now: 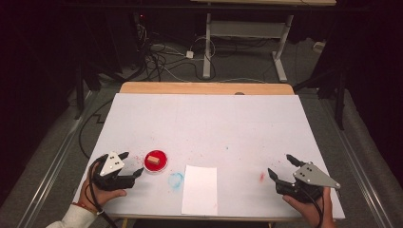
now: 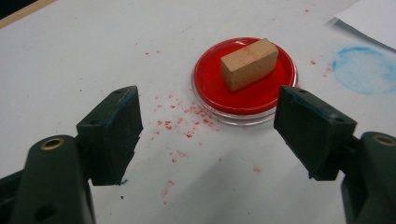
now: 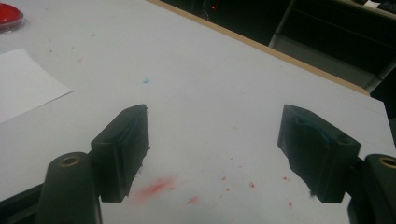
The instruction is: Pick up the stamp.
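left gripper (image 1: 127,164) nearer, fingers (image 2: 112,133) wide and empty; tan block (image 2: 249,63) in red dish (image 2: 205,77) just ahead, long axis slanting across. right gripper (image 1: 281,166) wide, empty, well apart.

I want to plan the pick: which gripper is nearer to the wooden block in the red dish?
Left. The left gripper sits open just beside the red dish holding the wooden block. The right gripper is open far across the table, beyond the white paper.
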Action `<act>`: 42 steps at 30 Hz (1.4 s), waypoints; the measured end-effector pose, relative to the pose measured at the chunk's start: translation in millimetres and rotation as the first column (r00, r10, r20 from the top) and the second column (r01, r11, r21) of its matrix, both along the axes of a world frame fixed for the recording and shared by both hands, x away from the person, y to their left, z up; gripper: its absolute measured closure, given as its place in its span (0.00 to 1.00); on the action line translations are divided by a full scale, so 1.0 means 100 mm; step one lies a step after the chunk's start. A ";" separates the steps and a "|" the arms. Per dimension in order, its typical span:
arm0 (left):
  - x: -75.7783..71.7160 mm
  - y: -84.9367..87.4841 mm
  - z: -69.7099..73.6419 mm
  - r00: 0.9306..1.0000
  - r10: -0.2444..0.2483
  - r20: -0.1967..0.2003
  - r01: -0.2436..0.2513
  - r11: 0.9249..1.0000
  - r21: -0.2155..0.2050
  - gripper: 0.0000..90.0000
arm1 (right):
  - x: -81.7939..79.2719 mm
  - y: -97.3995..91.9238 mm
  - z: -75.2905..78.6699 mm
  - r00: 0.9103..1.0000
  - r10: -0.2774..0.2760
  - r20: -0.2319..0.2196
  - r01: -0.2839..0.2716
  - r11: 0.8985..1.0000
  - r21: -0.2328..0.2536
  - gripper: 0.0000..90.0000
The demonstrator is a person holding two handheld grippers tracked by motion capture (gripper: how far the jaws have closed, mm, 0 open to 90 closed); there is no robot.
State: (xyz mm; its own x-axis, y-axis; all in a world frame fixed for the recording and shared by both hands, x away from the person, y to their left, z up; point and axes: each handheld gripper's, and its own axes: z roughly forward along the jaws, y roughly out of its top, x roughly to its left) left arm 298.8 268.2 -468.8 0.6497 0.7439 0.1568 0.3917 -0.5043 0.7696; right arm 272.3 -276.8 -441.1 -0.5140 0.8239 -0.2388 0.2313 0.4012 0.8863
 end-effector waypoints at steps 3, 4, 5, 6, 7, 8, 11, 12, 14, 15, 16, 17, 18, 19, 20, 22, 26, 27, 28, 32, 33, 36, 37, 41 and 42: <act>0.01 0.03 0.03 1.000 -0.023 -0.019 0.023 1.000 0.001 0.26 | 0.00 0.00 -0.01 1.000 0.011 -0.019 -0.011 1.000 -0.003 0.27; 0.01 0.03 0.03 0.999 -0.031 -0.030 0.031 1.000 0.004 0.26 | 0.01 0.00 -0.01 1.000 0.016 -0.017 -0.016 1.000 -0.013 0.27; 0.02 0.04 0.04 0.999 -0.038 -0.039 0.038 0.999 0.012 0.26 | 0.01 0.01 -0.01 1.000 0.011 -0.025 -0.011 1.000 -0.008 0.27; 0.02 0.04 0.04 0.998 -0.048 -0.049 0.049 0.999 0.022 0.26 | 0.01 0.02 -0.01 1.000 0.014 -0.024 -0.014 1.000 -0.014 0.27; 0.03 0.04 0.05 0.997 -0.053 -0.058 0.055 0.998 0.034 0.26 | 0.01 0.03 -0.01 0.999 0.018 -0.026 -0.019 1.000 -0.014 0.27; 0.04 0.04 0.06 0.996 -0.058 -0.065 0.062 0.997 0.055 0.26 | 0.01 0.03 0.00 0.999 0.022 -0.025 -0.023 1.000 -0.020 0.27; 0.06 0.06 0.13 0.994 -0.079 -0.080 0.085 0.993 0.085 0.26 | 0.01 0.06 -0.01 0.999 0.028 -0.033 -0.029 0.999 -0.025 0.28; 0.09 0.05 0.24 0.993 -0.088 -0.083 0.097 0.990 0.103 0.25 | 0.01 0.06 -0.01 0.999 0.029 -0.038 -0.030 0.999 -0.026 0.28; 0.10 0.04 0.30 0.991 -0.099 -0.087 0.109 0.988 0.107 0.25 | 0.01 0.07 -0.02 0.998 0.037 -0.047 -0.039 0.999 -0.028 0.28; 0.11 0.03 0.34 0.990 -0.109 -0.088 0.119 0.986 0.118 0.25 | 0.02 0.08 -0.02 0.998 0.038 -0.048 -0.039 0.999 -0.029 0.28; 0.13 0.00 0.41 0.989 -0.121 -0.088 0.133 0.981 0.143 0.25 | 0.03 0.09 -0.02 0.998 0.043 -0.052 -0.045 0.999 -0.031 0.28; 0.16 -0.03 0.46 0.986 -0.133 -0.096 0.147 0.976 0.163 0.25 | 0.03 0.09 -0.02 0.998 0.043 -0.052 -0.045 0.999 -0.031 0.28; 0.20 -0.06 0.50 0.983 -0.151 -0.104 0.169 0.967 0.190 0.25 | 0.04 0.11 -0.03 0.997 0.049 -0.062 -0.051 0.998 -0.034 0.28; 0.24 -0.11 0.53 0.978 -0.161 -0.132 0.187 0.958 0.218 0.26 | 0.05 0.12 -0.04 0.996 0.051 -0.069 -0.054 0.998 -0.036 0.28; 0.29 -0.16 0.55 0.974 -0.171 -0.147 0.203 0.949 0.243 0.28 | 0.05 0.12 -0.05 0.995 0.060 -0.074 -0.063 0.997 -0.041 0.28; 0.40 -0.26 0.59 0.957 -0.215 -0.197 0.265 0.922 0.282 0.32 | 0.06 0.13 -0.07 0.993 0.072 -0.091 -0.077 0.996 -0.047 0.28; 0.60 -0.47 0.62 0.907 -0.284 -0.310 0.385 0.858 0.341 0.38 | 0.06 0.15 -0.09 0.989 0.090 -0.117 -0.098 0.993 -0.065 0.29; 0.64 -0.53 0.61 0.894 -0.297 -0.335 0.413 0.836 0.361 0.39 | 0.06 0.15 -0.09 0.989 0.093 -0.118 -0.102 0.993 -0.068 0.29; 0.67 -0.58 0.60 0.886 -0.302 -0.353 0.430 0.820 0.379 0.40 | 0.05 0.15 -0.09 0.988 0.097 -0.119 -0.106 0.992 -0.070 0.29; 0.79 -0.72 0.58 0.859 -0.315 -0.404 0.478 0.775 0.413 0.41 | 0.04 0.15 -0.10 0.986 0.103 -0.128 -0.112 0.991 -0.073 0.29; 0.81 -0.75 0.57 0.856 -0.316 -0.409 0.484 0.768 0.420 0.44 | 0.04 0.15 -0.11 0.985 0.105 -0.135 -0.116 0.990 -0.076 0.29; 0.91 -0.84 0.52 0.821 -0.327 -0.468 0.534 0.729 0.427 0.46 | 0.04 0.15 -0.12 0.983 0.115 -0.145 -0.128 0.988 -0.082 0.30; 0.92 -0.86 0.50 0.814 -0.327 -0.481 0.544 0.720 0.431 0.48 | 0.04 0.15 -0.12 0.983 0.116 -0.145 -0.129 0.988 -0.085 0.30; 0.95 -0.90 0.44 0.809 -0.321 -0.493 0.550 0.710 0.440 0.54 | 0.02 0.15 -0.12 0.980 0.125 -0.155 -0.140 0.986 -0.092 0.30; 0.95 -0.90 0.43 0.810 -0.318 -0.493 0.549 0.709 0.443 0.54 | 0.02 0.15 -0.12 0.980 0.127 -0.154 -0.142 0.985 -0.094 0.30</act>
